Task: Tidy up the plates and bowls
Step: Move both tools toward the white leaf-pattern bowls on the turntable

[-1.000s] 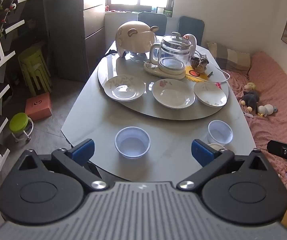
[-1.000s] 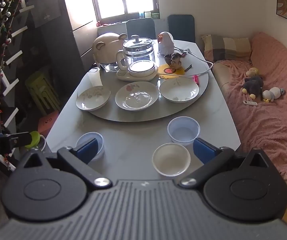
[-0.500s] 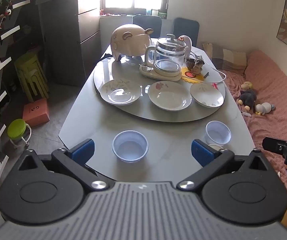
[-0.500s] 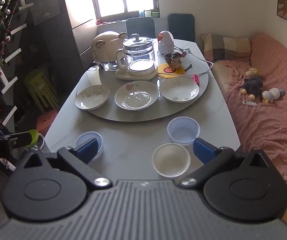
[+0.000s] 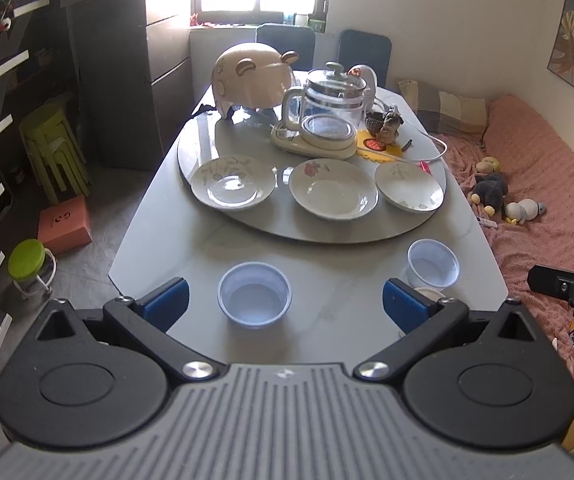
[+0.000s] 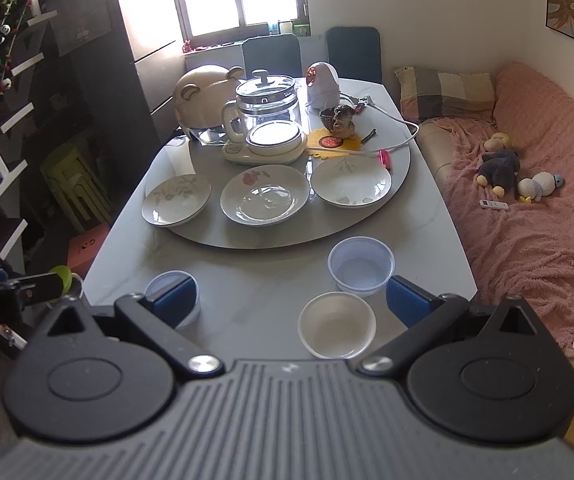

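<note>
Three flowered plates (image 5: 233, 187) (image 5: 333, 194) (image 5: 409, 187) lie in a row on the grey turntable (image 5: 327, 232); they also show in the right wrist view (image 6: 176, 199) (image 6: 265, 199) (image 6: 351, 181). A pale blue bowl (image 5: 254, 299) stands on the table before my open left gripper (image 5: 285, 306). A second blue bowl (image 6: 361, 266) and a white bowl (image 6: 337, 325) stand near my open right gripper (image 6: 293, 300). Both grippers are empty and hover above the table's near edge.
A glass kettle (image 5: 327, 110), a pig-shaped cover (image 5: 253, 80) and small ornaments crowd the turntable's far side. Green stools (image 5: 53, 148) and an orange box (image 5: 65, 220) stand left of the table. A pink sofa (image 6: 527, 220) with plush toys lies right.
Both grippers have drawn back and risen a little, so the table looks slightly farther. Nothing on the table has moved. Both grippers stay open.
</note>
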Demonstrator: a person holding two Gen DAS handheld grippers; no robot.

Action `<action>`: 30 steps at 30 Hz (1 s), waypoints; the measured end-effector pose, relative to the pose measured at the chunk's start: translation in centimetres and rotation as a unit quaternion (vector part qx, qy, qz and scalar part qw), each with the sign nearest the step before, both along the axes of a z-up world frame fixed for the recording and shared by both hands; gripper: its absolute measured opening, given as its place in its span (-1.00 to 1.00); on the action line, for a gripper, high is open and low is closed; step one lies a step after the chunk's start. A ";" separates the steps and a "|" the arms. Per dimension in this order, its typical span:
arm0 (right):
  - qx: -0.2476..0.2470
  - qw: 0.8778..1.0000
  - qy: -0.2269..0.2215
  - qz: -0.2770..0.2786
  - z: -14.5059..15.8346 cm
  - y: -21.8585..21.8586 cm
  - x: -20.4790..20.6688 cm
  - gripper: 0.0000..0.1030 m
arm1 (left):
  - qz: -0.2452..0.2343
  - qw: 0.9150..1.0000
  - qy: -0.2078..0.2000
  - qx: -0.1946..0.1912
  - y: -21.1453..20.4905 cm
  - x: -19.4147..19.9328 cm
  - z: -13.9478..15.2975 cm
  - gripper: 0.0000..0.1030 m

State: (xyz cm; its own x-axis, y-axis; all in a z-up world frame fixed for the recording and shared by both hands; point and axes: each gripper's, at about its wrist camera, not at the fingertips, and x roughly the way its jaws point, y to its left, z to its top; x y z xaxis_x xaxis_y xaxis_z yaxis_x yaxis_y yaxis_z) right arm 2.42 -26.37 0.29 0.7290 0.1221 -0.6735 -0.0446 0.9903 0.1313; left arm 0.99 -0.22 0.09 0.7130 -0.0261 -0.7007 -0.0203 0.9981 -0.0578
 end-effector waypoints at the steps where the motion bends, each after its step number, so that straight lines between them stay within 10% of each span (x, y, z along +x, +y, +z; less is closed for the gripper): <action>1: 0.001 1.000 -0.001 -0.002 0.0 -0.1 0.2 1.00 | -0.001 1.000 -0.003 0.001 -0.1 0.1 0.1 1.00; 30: -0.002 1.000 -0.010 -0.007 0.1 0.2 0.6 1.00 | -0.013 1.000 -0.019 -0.002 -0.2 0.4 0.1 1.00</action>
State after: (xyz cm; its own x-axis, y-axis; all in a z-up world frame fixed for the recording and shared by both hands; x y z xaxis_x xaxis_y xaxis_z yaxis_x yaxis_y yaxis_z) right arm 3.00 -26.17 0.42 0.7432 0.1100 -0.6599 -0.0339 0.9913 0.1271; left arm 1.41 -0.45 0.20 0.7374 -0.0483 -0.6737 0.0084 0.9980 -0.0624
